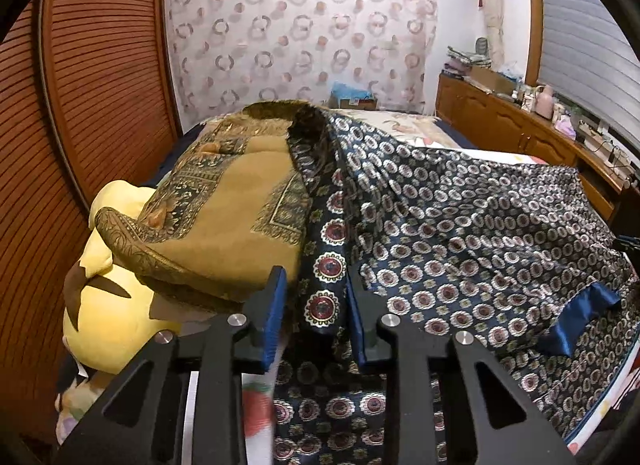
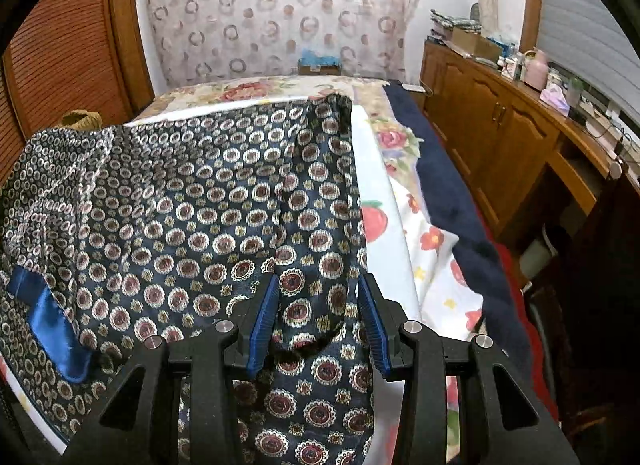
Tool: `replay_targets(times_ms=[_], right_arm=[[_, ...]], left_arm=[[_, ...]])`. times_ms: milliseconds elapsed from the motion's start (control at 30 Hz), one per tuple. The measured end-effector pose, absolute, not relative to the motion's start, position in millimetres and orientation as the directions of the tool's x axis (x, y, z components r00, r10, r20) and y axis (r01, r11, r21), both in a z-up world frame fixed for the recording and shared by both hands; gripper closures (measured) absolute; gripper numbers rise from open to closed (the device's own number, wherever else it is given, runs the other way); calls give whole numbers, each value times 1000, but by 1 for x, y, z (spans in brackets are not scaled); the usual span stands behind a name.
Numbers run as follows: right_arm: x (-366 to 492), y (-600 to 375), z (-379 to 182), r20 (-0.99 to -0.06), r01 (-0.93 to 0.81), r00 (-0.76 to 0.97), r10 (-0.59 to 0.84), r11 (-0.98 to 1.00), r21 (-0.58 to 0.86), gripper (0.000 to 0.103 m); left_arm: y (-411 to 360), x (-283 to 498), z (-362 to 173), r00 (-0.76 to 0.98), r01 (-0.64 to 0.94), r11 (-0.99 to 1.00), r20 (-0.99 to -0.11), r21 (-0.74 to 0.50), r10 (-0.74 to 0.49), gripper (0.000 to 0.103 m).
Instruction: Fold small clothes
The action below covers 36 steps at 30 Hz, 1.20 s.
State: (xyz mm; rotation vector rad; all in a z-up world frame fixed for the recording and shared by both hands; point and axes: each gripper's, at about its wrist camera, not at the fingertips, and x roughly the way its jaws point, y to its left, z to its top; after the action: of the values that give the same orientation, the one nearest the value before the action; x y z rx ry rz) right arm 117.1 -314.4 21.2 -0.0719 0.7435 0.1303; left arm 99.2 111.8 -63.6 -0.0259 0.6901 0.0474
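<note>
Both claws worked the patterned navy garment (image 1: 460, 233) spread across the bed (image 2: 400, 185): my left claw (image 1: 316, 313) pinched its border beside a mustard scarf (image 1: 224, 217), while my right claw (image 2: 316, 321) stood parted around a raised fold.

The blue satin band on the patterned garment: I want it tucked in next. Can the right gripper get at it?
Probably yes: the blue satin band lies exposed atop the garment, nothing covering it, but the right gripper straddles a fold.
</note>
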Motion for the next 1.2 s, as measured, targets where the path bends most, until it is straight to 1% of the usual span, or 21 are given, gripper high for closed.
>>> replay_targets(times_ms=[33, 67, 100, 133, 167, 200, 267, 467, 667, 767, 867, 900, 933, 967, 1033, 1067, 1100, 1133, 1167, 1200], right_arm=[[116, -316, 20, -681, -144, 727, 92, 989, -20, 60], [115, -315, 19, -682, -148, 725, 94, 989, -21, 63], [115, -316, 16, -682, -157, 725, 99, 987, -23, 73], [115, -315, 15, -679, -167, 727, 102, 986, -30, 78], [111, -317, 16, -674, -177, 731, 106, 984, -37, 88], [112, -316, 16, -669, -183, 736, 106, 982, -45, 97], [106, -318, 20, -654, -195, 747, 119, 980, -44, 101], [81, -335, 46, -575, -196, 800, 172, 980, 21, 102], [50, -357, 62, -572, -221, 793, 211, 974, 53, 102], [38, -368, 61, -578, -204, 792, 197, 977, 54, 102], [38, -364, 52, -610, -227, 763, 214, 972, 57, 102], [39, -362, 48, -620, -229, 757, 208, 972, 46, 102], [41, -361, 48, -626, -229, 753, 202, 973, 39, 102], [43, -359, 48, -630, -232, 750, 201, 972, 33, 101], [45, -356, 50, -626, -221, 759, 181, 975, 14, 100], [48, -354, 55, -618, -222, 765, 181, 975, 12, 98], [49, -352, 58, -609, -228, 771, 189, 974, 14, 93], [46, -347, 61, -601, -233, 775, 192, 972, 11, 88], [46, -344, 63, -595, -235, 781, 193, 972, 6, 75], [46, -340, 64, -587, -242, 785, 200, 970, 6, 64]], left_arm=[[112, 99, -64, 769, -51, 999, -638, -8, 34, 74], [113, 99, -65, 768, -49, 999, -639, -9, 32, 74], [113, 99, -65, 768, -47, 999, -640, -11, 29, 76], [113, 99, -65, 768, -42, 999, -640, -14, 23, 84], [114, 100, -65, 767, -27, 999, -641, -26, 4, 97], [114, 99, -65, 767, -19, 999, -641, -36, -9, 100], [114, 95, -61, 776, -4, 998, -629, -65, -37, 101], [119, 71, -39, 798, 30, 981, -587, -190, -138, 101], [138, 50, -32, 778, 19, 961, -599, -274, -187, 101], [139, 40, -38, 765, 2, 968, -623, -250, -163, 101], [134, 37, -52, 747, -9, 977, -651, -213, -135, 101], [133, 38, -56, 744, -4, 978, -654, -206, -135, 98], [134, 37, -58, 745, -1, 979, -653, -204, -136, 89], [134, 37, -59, 747, -3, 981, -653, -196, -128, 73], [133, 34, -58, 763, -6, 984, -637, -177, -109, 57], [133, 34, -55, 770, -3, 985, -629, -173, -108, 56], [133, 34, -53, 772, -3, 985, -627, -172, -107, 54], [136, 33, -53, 774, -6, 985, -625, -170, -103, 49], [136, 34, -52, 777, -14, 987, -623, -163, -92, 45], [136, 34, -52, 778, -22, 987, -623, -159, -83, 44]])
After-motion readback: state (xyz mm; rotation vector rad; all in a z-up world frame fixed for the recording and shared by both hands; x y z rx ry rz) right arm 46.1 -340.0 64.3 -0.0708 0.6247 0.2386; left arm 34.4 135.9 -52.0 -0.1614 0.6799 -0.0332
